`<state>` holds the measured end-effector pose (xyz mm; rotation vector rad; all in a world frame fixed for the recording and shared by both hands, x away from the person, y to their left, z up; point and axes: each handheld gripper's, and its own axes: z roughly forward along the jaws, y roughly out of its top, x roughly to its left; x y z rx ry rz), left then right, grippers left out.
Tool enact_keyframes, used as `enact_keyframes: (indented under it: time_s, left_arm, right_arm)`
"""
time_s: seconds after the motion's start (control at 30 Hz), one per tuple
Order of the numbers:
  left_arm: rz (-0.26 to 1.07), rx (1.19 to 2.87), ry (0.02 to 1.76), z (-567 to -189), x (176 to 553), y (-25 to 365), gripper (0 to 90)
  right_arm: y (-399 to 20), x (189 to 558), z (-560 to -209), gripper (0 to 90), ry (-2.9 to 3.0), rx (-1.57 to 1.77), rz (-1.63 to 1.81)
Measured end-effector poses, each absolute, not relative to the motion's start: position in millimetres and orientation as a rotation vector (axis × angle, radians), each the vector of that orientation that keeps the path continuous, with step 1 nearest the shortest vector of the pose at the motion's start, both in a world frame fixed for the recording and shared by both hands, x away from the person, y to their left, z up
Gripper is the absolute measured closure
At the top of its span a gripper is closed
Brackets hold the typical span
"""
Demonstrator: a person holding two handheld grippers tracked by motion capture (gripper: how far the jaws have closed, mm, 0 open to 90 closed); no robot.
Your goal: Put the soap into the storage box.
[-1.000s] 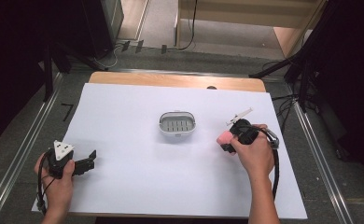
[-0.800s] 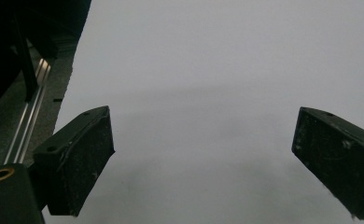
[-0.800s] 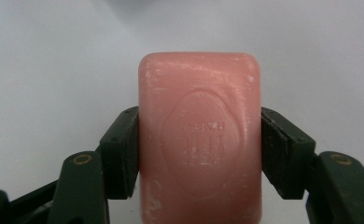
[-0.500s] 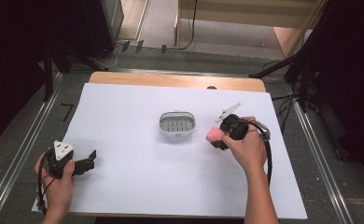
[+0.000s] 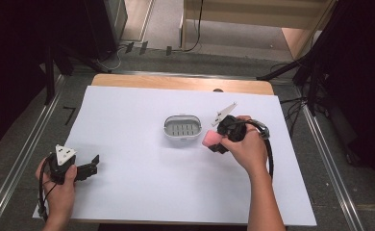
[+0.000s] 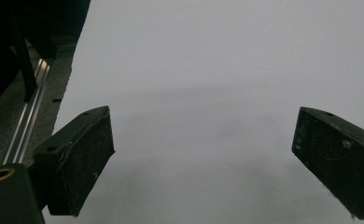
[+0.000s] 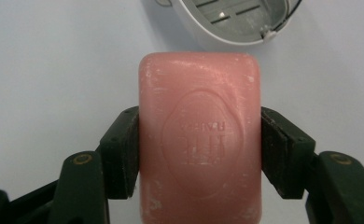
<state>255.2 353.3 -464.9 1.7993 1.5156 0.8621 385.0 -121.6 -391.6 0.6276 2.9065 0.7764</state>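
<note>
The right gripper (image 5: 218, 143) holds a pink soap (image 5: 208, 140), its two pads pressed flat against the bar's long sides. In the right gripper view the soap (image 7: 199, 140) has its stamped face toward the camera; the lettering is raised but reads reversed and cannot be made out. The bar's near end is cut off by the bottom edge of that view, so how far it runs back between the jaws cannot be told.

From the high view the soap sits just beside the dish (image 5: 182, 128), toward the table's right edge. Whether it is clear of the white sheet (image 5: 128, 192) or resting on it cannot be settled from that angle. The hand (image 5: 247, 147) covers most of the gripper body.

The dish is grey, oval, with a slotted floor, and stands near the middle of the table, somewhat toward the far edge. In the right gripper view the dish (image 7: 236, 21) is cut by the top edge, with its slots and near rim in sight.

The left gripper (image 5: 90, 168) lies at the table's near left corner, held in the left hand (image 5: 60, 185). Its jaws stand wide apart with nothing between them; the left gripper view shows bare sheet (image 6: 217, 93) beyond them, and the table's metal rail (image 6: 28, 121) at the left, partly in shadow.
</note>
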Motion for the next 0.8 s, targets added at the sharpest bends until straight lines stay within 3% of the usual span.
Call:
enact_keyframes:
  time_s: [0.8]
  left_arm:
    - [0.863, 1.801, 1.507, -465.0, 255.1, 353.2, 6.0]
  right_arm:
    - [-93.6, 396.3, -373.6, 38.9, 2.925, 0.483, 0.846]
